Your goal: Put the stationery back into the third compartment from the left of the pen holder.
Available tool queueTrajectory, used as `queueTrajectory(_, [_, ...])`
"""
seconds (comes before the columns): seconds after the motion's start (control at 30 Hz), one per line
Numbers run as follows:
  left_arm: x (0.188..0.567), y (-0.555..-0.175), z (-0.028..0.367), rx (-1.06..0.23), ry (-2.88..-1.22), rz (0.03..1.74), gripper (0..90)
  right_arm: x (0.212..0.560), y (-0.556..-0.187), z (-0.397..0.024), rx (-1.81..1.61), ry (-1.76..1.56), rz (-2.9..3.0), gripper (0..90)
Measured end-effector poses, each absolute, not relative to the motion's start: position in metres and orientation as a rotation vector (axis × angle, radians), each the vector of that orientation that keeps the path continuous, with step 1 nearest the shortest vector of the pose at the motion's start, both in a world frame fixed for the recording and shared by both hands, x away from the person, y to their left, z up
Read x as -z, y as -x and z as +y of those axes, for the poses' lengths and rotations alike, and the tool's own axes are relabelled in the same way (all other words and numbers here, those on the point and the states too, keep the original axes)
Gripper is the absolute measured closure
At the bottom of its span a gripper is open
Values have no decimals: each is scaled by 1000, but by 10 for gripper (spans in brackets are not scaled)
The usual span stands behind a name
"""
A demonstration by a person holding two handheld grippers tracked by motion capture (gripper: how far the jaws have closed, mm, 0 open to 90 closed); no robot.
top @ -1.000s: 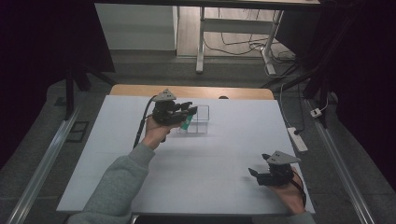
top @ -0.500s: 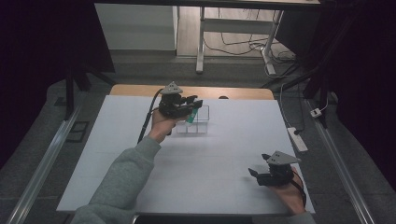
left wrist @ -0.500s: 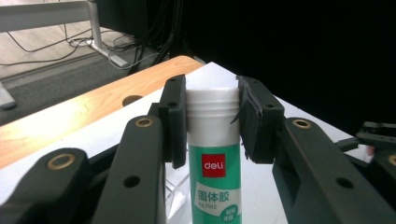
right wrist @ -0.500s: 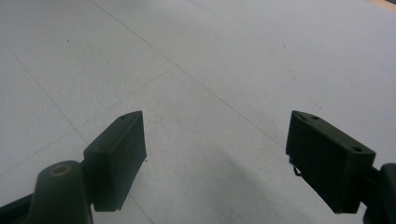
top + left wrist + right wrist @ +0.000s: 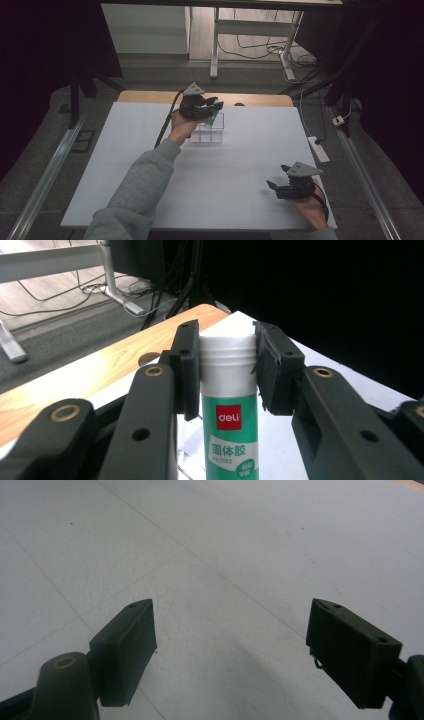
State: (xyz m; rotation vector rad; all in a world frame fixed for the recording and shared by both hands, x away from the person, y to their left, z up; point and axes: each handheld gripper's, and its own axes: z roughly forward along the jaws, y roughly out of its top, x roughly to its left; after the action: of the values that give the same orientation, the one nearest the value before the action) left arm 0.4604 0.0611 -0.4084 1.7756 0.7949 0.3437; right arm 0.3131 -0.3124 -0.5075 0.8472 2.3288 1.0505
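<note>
Carrying a green-and-white glue stick (image 5: 228, 405) over the clear plastic compartment box (image 5: 211, 131) at the white table's (image 5: 150, 165) far side; left gripper (image 5: 227, 367) fingers clamp its white cap. Judged next: lower it upright into a compartment, then release. Right gripper (image 5: 230, 652) fingers apart, empty, near edge. Label reads "deli", with Chinese characters beneath.

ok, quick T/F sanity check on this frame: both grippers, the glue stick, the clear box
1. The left gripper is shut on the glue stick. True.
2. The pads grip the stick's green label. False: they press on its white cap.
3. The right gripper holds a pen. False: its jaws stand open over the bare table.
4. In the high view the left gripper is above the clear box. True.
5. The right gripper sits at the table's far edge. False: it is at the near right corner.
</note>
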Motion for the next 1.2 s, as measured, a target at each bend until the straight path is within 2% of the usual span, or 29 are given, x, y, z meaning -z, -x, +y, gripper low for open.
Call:
queueTrajectory(0.47, [424, -488, 41, -342, -1769, 805, 642, 509, -313, -311, -1035, -835, 2341, 194])
queueTrajectory(0.8, [436, -499, 42, -327, -1778, 836, 633, 510, -313, -312, -1019, -831, 2345, 194])
queueTrajectory(0.9, [435, -496, 45, -334, -1793, 827, 528, 511, -314, -312, -1023, -831, 2347, 194])
queueTrajectory(1.0, [432, -491, 49, -331, -1799, 821, 470, 511, -313, -311, -1023, -831, 2350, 194])
queueTrajectory(1.2, [430, -480, 60, -320, -1831, 813, 439, 510, -313, -310, -1021, -829, 2346, 194])
